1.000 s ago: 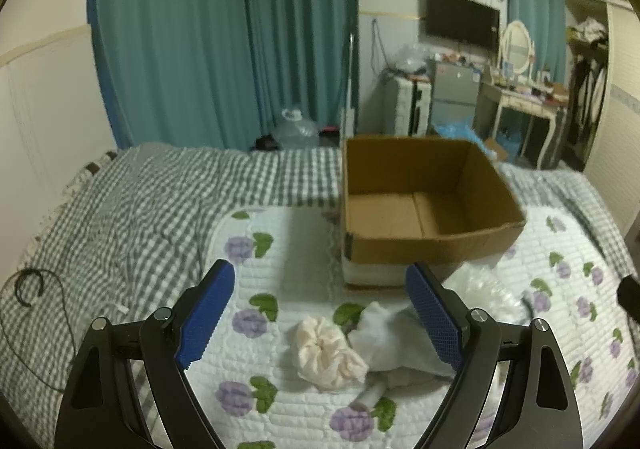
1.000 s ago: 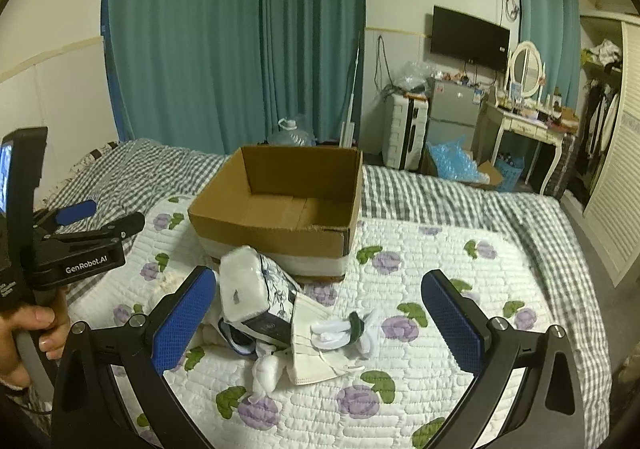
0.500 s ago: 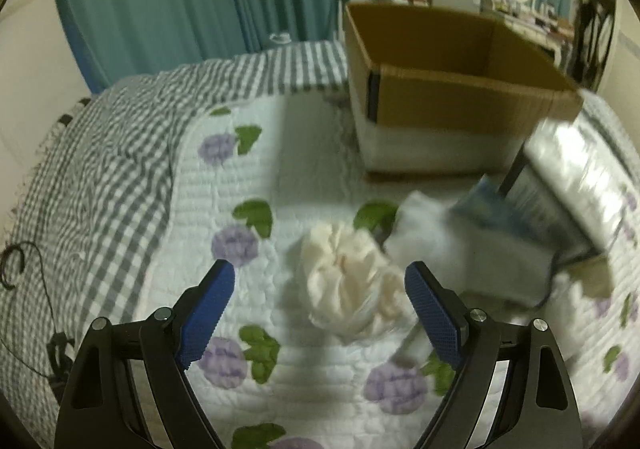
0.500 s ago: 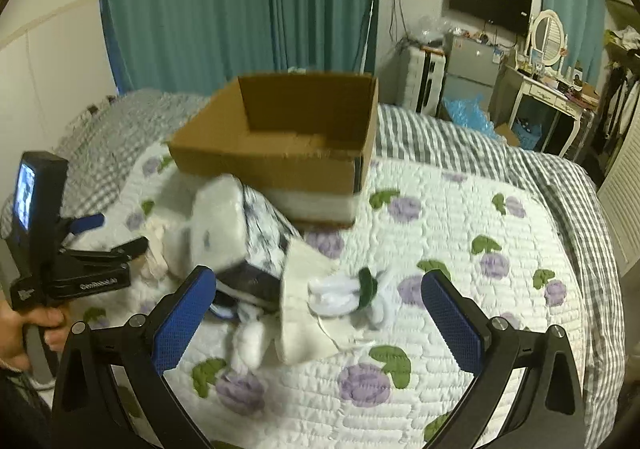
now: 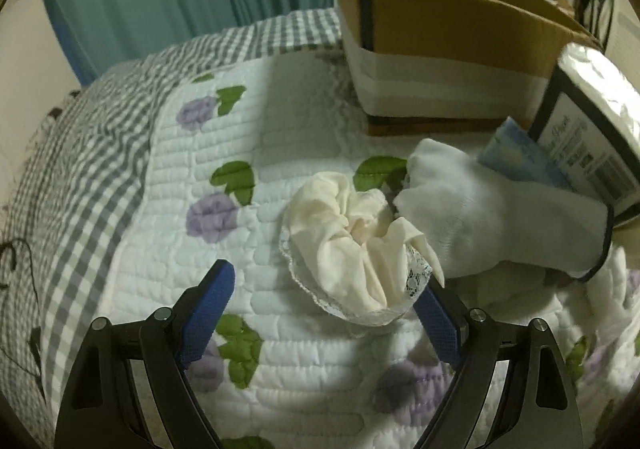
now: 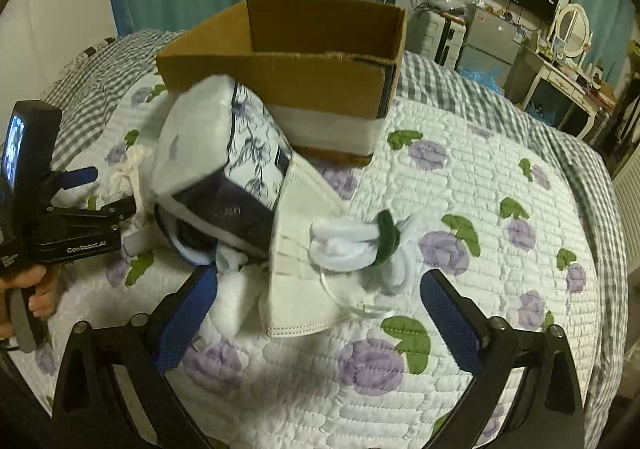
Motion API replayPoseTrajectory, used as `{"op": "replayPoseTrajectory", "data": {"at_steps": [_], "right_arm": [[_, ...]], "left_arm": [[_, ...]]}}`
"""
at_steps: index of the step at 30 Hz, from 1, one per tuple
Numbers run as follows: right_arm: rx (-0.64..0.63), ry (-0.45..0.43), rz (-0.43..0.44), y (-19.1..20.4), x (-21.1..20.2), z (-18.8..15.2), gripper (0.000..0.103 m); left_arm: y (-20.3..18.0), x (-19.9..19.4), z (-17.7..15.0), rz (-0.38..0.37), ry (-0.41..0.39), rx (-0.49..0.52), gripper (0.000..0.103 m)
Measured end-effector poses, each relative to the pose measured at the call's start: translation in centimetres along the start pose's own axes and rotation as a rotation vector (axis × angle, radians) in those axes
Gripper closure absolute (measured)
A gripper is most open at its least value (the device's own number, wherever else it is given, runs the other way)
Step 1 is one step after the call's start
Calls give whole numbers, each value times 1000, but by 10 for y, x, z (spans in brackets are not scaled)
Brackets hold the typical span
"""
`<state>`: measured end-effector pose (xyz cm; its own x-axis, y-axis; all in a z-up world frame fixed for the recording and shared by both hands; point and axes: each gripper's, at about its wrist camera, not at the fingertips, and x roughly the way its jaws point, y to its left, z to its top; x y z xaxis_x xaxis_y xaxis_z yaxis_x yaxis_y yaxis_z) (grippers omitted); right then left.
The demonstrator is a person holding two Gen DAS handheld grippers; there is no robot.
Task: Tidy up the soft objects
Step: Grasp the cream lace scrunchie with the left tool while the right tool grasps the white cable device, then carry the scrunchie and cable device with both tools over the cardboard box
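Observation:
A cream scrunchie [image 5: 352, 245] lies on the quilt, just ahead of my open left gripper [image 5: 324, 309]; its near edge overlaps the right fingertip. A white sock [image 5: 500, 217] lies to its right against a tissue pack [image 5: 592, 137]. In the right wrist view the tissue pack [image 6: 224, 157] leans on a white face mask [image 6: 300, 261], with a white-and-green sock bundle [image 6: 352, 241] on it. My open right gripper [image 6: 316, 305] hovers just before the mask. The open cardboard box [image 6: 304, 61] stands behind; it also shows in the left wrist view [image 5: 448, 29].
The flowered white quilt [image 6: 480, 209] covers a grey checked bedspread [image 5: 88, 153]. The left gripper's handle and the hand holding it [image 6: 48, 217] show at the left of the right wrist view. Teal curtains, a dresser and a TV stand beyond the bed.
Both grippers have dropped lower and moved forward toward the pile. The left one has closed in on the scrunchie, the right one on the mask and sock bundle. Both stayed open.

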<state>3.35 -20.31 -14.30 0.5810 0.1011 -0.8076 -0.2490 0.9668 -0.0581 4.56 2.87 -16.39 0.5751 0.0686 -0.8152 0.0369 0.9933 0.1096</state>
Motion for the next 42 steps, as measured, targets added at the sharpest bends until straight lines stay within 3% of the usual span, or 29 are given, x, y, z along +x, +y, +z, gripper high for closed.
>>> {"op": "replayPoseTrajectory", "data": {"at_steps": [4,6,7,9,11,12,14,20,38,42], "right_arm": [[14,29,1,0,5,-2,17],[16,45,15,1,8,-4,30],[15,51,16,2,9,-5,34],[9,59,14,4,10,-8,56],[26,73,29,1,11,-12,72],[43,83,55,-2,12,-13,83],[71,91,87,-4,11,-15,94],[49,22,83,1,-17,-10,99],[10,-208,87,18,-109,9,99],[16,-273,55,16,-125,17,99]], "left_arm": [[-3,3,-2,6,-32,5,16],[-1,6,1,9,-47,-1,41],[0,7,1,6,-54,-2,48],[1,12,5,-22,-47,3,74],[-1,15,7,-68,-26,11,87],[-2,14,7,-86,-24,9,88],[-4,10,8,-110,-23,14,89],[4,-8,7,-124,-37,-17,91],[38,-105,29,-138,-257,-61,91],[43,-123,35,-136,-296,-65,91]]}}
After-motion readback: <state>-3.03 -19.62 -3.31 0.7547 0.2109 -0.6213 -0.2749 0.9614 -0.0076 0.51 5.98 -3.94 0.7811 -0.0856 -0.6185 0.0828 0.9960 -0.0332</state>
